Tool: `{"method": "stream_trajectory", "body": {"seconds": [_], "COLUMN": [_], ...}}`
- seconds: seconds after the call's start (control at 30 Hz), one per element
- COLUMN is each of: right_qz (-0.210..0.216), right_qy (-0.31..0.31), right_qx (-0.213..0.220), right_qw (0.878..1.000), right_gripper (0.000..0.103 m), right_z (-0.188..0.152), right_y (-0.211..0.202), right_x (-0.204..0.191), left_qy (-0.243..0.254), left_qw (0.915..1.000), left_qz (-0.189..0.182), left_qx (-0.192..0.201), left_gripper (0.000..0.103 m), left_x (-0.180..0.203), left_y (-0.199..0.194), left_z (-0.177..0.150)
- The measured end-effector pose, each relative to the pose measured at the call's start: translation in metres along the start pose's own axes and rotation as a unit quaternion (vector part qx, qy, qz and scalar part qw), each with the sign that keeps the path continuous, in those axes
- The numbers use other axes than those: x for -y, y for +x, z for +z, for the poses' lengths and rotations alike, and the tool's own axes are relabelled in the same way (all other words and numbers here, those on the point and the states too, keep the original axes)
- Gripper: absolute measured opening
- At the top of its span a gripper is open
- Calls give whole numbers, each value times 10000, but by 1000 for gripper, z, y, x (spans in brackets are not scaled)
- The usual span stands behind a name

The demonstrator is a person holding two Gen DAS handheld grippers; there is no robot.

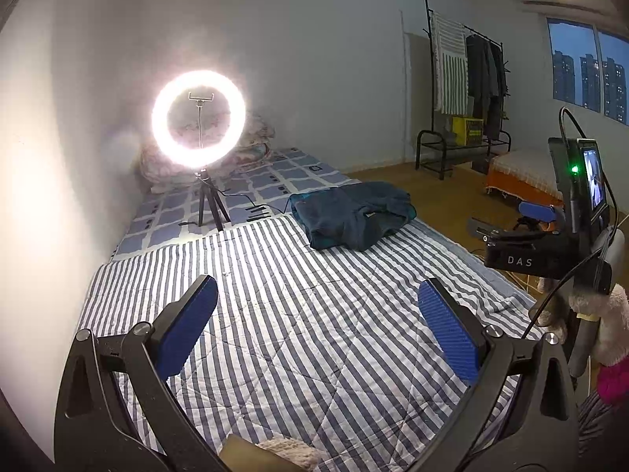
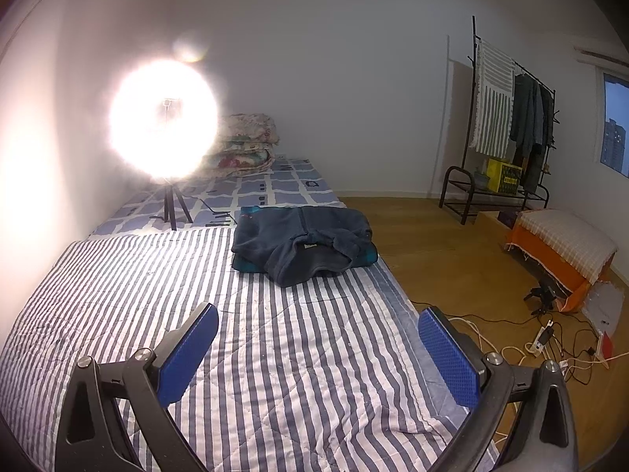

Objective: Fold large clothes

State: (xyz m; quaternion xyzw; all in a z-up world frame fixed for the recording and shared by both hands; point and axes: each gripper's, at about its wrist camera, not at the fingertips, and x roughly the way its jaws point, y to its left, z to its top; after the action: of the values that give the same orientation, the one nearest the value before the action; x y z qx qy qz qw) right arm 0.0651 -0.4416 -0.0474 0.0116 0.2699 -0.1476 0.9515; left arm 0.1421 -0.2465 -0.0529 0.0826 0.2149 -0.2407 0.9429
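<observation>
A dark blue fleece jacket (image 1: pixel 355 218) lies folded in a loose bundle on the striped quilt (image 1: pixel 283 314), near the bed's right edge and well ahead of both grippers. In the right wrist view the same jacket (image 2: pixel 304 242) rests on the quilt (image 2: pixel 275 354) with a teal layer under it. My left gripper (image 1: pixel 318 295) hangs open above the quilt, holding nothing. My right gripper (image 2: pixel 318 322) is open too, over the quilt's right side, with nothing between its blue pads. The right gripper body (image 1: pixel 550 247) shows at the right of the left wrist view.
A lit ring light on a tripod (image 1: pixel 199 120) stands at the bed's far left, its cable on the checked sheet. Folded floral bedding (image 2: pixel 245 145) sits by the wall. On the wooden floor: a clothes rack (image 2: pixel 507 137), an orange-covered seat (image 2: pixel 562 251), cables and a power strip (image 2: pixel 542 340).
</observation>
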Motion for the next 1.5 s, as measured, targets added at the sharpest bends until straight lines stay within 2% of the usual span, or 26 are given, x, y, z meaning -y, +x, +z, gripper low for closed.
{"method": "stream_trajectory", "body": {"seconds": [1.5], "right_qz": [9], "right_qy": [-21], "right_qx": [-31], "right_qw": [10000], "right_gripper": [103], "right_z": [-3], "right_y": [1], "right_x": [-4], "left_qy": [16], "left_qw": [10000], "left_qz": [1], "left_qx": [58], "left_gripper": [103], "left_x": [1], "left_y": [-5], "left_z": [5]}}
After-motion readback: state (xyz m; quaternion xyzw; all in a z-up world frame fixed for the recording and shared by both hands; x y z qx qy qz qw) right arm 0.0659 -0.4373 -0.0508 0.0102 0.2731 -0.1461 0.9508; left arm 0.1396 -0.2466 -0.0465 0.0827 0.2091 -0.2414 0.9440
